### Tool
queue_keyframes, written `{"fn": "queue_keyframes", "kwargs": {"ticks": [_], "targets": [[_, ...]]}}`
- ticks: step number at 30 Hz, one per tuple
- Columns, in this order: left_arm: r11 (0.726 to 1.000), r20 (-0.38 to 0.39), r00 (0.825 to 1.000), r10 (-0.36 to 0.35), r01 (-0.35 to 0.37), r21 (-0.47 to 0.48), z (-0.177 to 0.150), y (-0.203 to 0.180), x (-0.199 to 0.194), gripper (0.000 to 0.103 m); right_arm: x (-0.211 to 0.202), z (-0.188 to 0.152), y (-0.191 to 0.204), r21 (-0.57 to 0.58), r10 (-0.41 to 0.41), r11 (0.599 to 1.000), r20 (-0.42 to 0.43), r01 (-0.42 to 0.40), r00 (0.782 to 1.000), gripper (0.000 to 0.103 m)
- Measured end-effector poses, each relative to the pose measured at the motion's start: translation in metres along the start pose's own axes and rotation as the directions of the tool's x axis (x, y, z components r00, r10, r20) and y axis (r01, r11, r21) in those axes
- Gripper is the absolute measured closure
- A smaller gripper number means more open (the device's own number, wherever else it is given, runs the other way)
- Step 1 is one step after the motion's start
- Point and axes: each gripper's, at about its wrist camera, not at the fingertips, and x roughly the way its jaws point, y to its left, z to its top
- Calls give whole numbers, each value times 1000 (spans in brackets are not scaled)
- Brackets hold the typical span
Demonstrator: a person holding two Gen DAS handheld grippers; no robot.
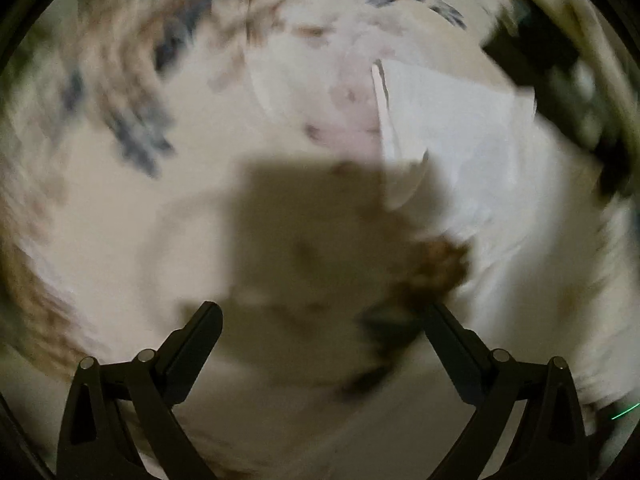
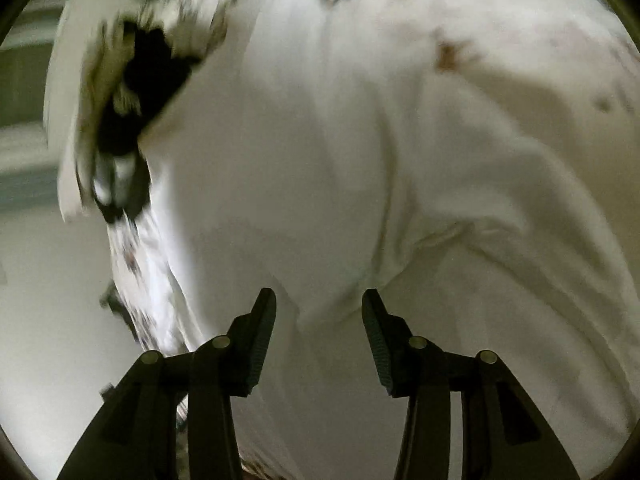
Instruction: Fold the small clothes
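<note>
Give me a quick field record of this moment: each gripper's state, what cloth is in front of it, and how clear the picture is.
left gripper: open, jaws wide apart, nothing between them
right gripper: open, nothing gripped
white garment: fills the right wrist view, wrinkled, right in front of the fingers
patterned cloth: cream with brown and blue patches, under the left gripper
white piece: lies on the patterned cloth, upper right in the left wrist view
picture: both views blurred, contact with cloth cannot be told

crumpled white garment [image 2: 340, 140], blurred
</note>
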Motion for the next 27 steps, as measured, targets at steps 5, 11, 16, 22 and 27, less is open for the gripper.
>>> {"fn": "queue_keyframes", "kwargs": {"ticks": [5, 11, 16, 22, 27], "targets": [[879, 9, 918, -396, 382, -284, 25, 20, 30, 6, 8, 41, 0, 3, -55, 998, 27, 55, 998, 56], [884, 124, 928, -351, 372, -282, 50, -2, 41, 94, 1, 65, -7, 72, -32, 997, 77, 27, 996, 56], [976, 258, 941, -219, 208, 71, 44, -67, 5, 97, -9, 74, -13, 49, -33, 998, 81, 29, 996, 56], [809, 302, 933, -197, -20, 587, -26, -183, -12, 97, -22, 75, -32, 93, -18, 996, 83, 10, 996, 56], [648, 166, 981, -101, -62, 759, -95, -230, 33, 91, -21, 96, -38, 129, -9, 992, 68, 0, 998, 56]]}}
